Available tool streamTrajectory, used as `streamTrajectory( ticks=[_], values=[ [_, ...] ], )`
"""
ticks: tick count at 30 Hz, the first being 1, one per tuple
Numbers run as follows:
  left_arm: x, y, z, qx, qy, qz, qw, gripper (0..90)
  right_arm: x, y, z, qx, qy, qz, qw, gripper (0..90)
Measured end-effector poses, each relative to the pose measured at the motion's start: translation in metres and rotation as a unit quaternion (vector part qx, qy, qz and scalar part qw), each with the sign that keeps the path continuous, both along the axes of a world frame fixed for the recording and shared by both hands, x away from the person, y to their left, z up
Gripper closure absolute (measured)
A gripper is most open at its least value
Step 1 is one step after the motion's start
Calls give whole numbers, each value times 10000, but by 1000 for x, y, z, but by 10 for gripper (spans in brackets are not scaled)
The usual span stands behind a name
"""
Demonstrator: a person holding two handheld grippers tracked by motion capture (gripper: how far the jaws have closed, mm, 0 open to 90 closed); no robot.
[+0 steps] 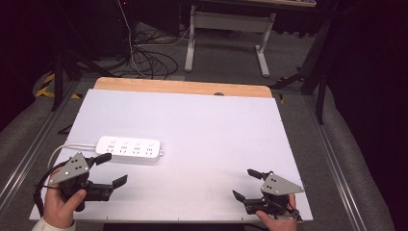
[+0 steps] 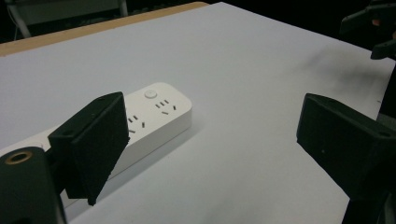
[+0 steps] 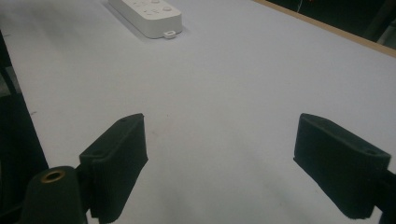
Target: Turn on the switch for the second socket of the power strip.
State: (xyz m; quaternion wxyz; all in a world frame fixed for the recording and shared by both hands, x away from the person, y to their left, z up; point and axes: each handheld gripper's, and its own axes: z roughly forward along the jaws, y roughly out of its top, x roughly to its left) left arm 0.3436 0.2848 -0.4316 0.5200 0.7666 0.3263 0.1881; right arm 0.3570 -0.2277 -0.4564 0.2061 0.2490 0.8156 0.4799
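Power strip (image 1: 129,149) lay flat on the white table (image 1: 202,130), just beyond the left gripper (image 1: 111,169), whose jaws stood wide and empty. Right gripper (image 1: 244,184), equally wide, held nothing; any handling seemingly remained undone.

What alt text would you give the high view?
A white power strip lies on a white table. The left gripper, jaws open, sits just beside it; the right gripper, also open, rests near the table's front right corner.
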Motion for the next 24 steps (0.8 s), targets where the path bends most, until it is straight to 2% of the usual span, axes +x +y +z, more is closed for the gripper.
streamTrajectory(
  ticks=[4, 8, 11, 13, 17, 19, 24],
  values=[
    [-5, 1, -7, 148, -62, 8, 9999, 97, 0, 0, 0, 12, 12, 3, 10000, 175],
    [-9, 0, -15, 277, 23, 1, 9996, 97, 0, 1, 0, 17, 13, 7, 10000, 175],
    [-11, -1, -21, 396, 9, 1, 9992, 98, 0, 0, 0, 20, 13, 8, 10000, 175],
    [-12, -1, -24, 483, -67, -7, 9988, 98, 0, 0, 0, 21, 18, 11, 10000, 175],
    [-12, 0, -34, 460, -92, -99, 9988, 98, 0, 0, 0, 15, 29, 18, 10000, 175],
    [-11, 1, -38, 446, -25, -174, 9989, 97, 0, 0, 0, 18, 14, 28, 10000, 175],
    [-10, 4, -46, 383, -34, -128, 9992, 97, 1, 0, -1, 37, 27, 24, 10000, 175]
  ],
)
